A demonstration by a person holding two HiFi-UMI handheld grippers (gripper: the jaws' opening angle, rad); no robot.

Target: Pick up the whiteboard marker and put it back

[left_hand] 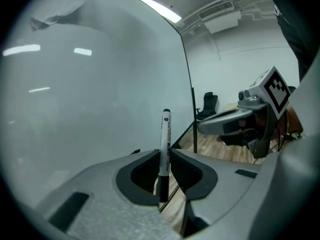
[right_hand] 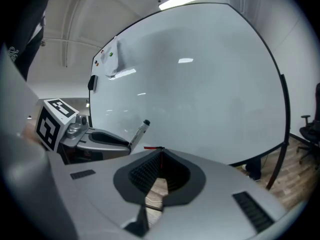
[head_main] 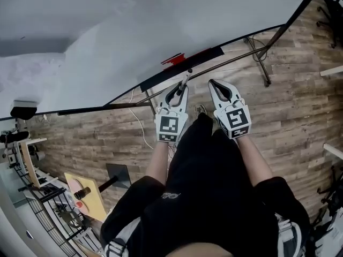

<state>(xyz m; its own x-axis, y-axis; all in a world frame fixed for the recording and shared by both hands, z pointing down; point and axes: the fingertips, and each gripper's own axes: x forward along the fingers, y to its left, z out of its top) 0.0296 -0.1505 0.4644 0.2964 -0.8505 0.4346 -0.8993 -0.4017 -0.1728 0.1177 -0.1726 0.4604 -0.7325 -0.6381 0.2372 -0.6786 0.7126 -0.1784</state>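
Observation:
A white whiteboard marker with black ends stands upright between the jaws of my left gripper, which is shut on its lower body. In the head view the marker sticks out past the left gripper toward the whiteboard's black ledge. My right gripper hovers just right of it, shut with nothing in it. From the right gripper view, the marker slants up from the left gripper, in front of the whiteboard. The right gripper has its jaws meeting at the tip.
A red item lies on the ledge. A black eraser and a paper sheet hang on the board. The board's stand legs and a cable cross the wood floor. A wire rack stands at lower left.

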